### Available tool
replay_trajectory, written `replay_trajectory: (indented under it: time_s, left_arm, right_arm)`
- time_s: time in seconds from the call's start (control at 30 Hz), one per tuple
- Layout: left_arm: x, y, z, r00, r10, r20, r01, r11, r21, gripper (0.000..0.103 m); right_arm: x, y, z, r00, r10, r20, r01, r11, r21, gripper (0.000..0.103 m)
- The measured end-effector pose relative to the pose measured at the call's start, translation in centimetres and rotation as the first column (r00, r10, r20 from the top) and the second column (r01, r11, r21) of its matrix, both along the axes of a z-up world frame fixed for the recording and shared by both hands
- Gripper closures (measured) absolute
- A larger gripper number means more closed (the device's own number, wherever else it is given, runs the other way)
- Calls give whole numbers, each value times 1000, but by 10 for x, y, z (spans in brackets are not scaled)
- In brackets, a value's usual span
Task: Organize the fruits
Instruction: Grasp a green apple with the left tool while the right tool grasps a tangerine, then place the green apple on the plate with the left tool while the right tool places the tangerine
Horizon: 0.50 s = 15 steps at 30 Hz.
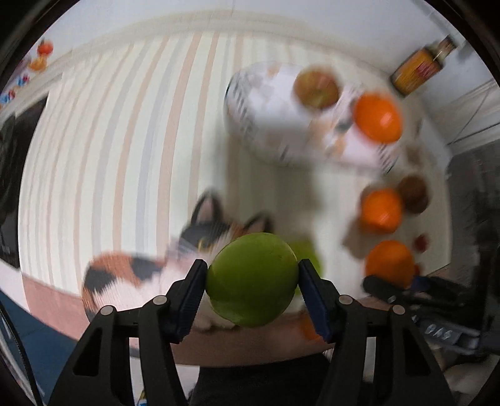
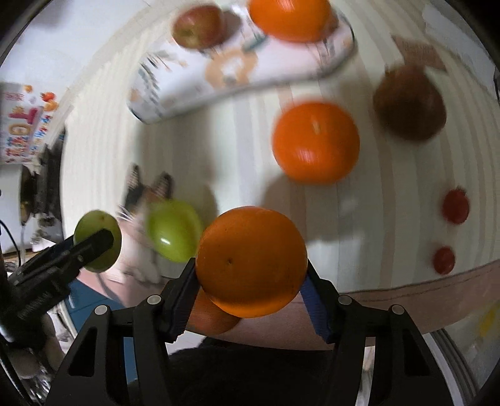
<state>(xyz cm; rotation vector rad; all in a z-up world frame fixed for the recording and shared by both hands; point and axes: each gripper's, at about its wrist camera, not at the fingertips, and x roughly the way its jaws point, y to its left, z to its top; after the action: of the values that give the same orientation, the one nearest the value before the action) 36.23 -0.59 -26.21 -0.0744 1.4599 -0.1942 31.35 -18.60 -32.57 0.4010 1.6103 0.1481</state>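
Note:
My left gripper (image 1: 251, 268) is shut on a round green fruit (image 1: 251, 279) and holds it above the striped tablecloth (image 1: 125, 140). In the right wrist view the same gripper (image 2: 93, 246) and fruit (image 2: 97, 225) show at the left. My right gripper (image 2: 250, 265) is shut on an orange (image 2: 251, 260), also off the table. A second green fruit (image 2: 173, 229) lies near the front edge. Further back stands a patterned tray (image 2: 193, 81) with a red apple (image 2: 198, 26) and an orange (image 2: 289, 17) on it.
Loose on the cloth are an orange (image 2: 315, 142), a brown fruit (image 2: 409, 103) and two small red fruits (image 2: 456, 206). A calico cat shape (image 1: 140, 274) lies at the front edge by the green fruit. A jar (image 1: 418, 68) stands far right.

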Motion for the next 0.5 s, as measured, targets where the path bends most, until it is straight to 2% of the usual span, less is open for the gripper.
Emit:
replay_trajectory:
  time_s: [0.1, 0.23, 0.33, 0.5]
  left_arm:
    - [36, -7, 33, 998, -3, 62, 5, 1000, -29, 46]
    - [87, -15, 44, 994, -13, 108, 12, 1000, 11, 46]
    - [130, -20, 27, 997, -10, 72, 8, 1000, 26, 46]
    - [180, -18, -22, 999, 0, -48, 2, 999, 42, 46]
  right_arm:
    - [21, -4, 31, 997, -13, 74, 12, 1000, 18, 38]
    - [66, -12, 53, 988, -45, 148, 44, 999, 10, 38]
    - [102, -16, 43, 985, -75, 153, 75, 997, 4, 38]
    - [144, -5, 6, 991, -80, 110, 80, 997, 1, 38]
